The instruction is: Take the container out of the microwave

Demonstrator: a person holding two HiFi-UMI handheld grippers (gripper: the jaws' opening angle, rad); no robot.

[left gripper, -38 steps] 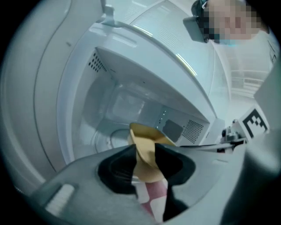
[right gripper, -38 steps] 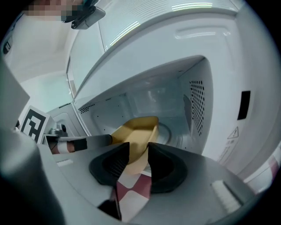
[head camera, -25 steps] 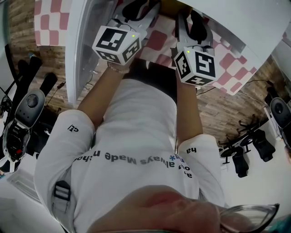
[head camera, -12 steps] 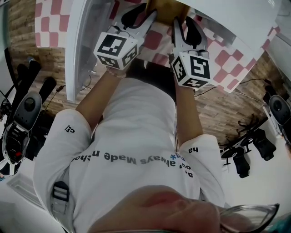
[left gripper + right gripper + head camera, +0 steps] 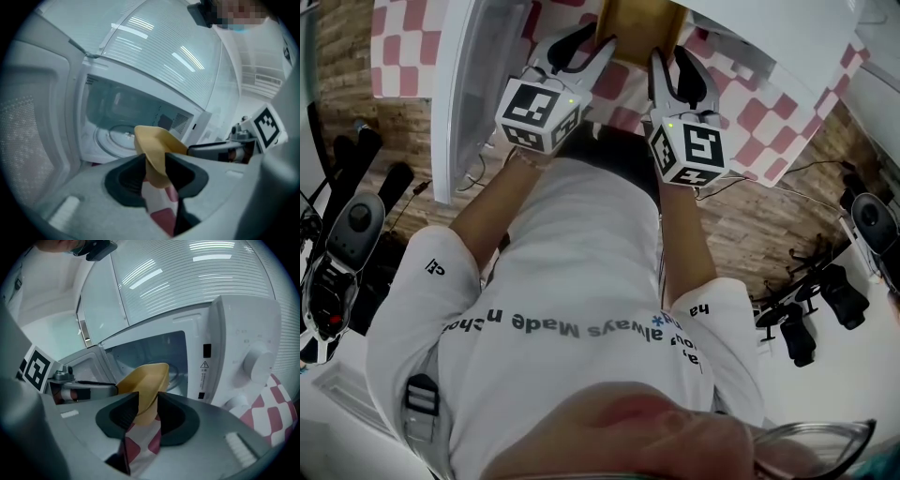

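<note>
Since a second ago, more of the yellow oblong container (image 5: 642,28) has come out of the open white microwave (image 5: 225,357), above the red-checked tabletop (image 5: 769,122) near its front edge. Both forearms reach forward side by side. The left hand-held gripper (image 5: 157,166) and right hand-held gripper (image 5: 148,408) clamp opposite rims. Only the left gripper view shows the glass turntable (image 5: 115,136).

The red-and-white checked cloth (image 5: 769,122) covers my bench. Below the bench lies a brown wood-plank floor (image 5: 759,225). Left of the bench, black stands and gear (image 5: 356,225) crowd the floor, and right of the bench there are more black tripods (image 5: 806,319). Above the bench, a white slatted ceiling (image 5: 211,277) carries bright strip lights (image 5: 211,245).
</note>
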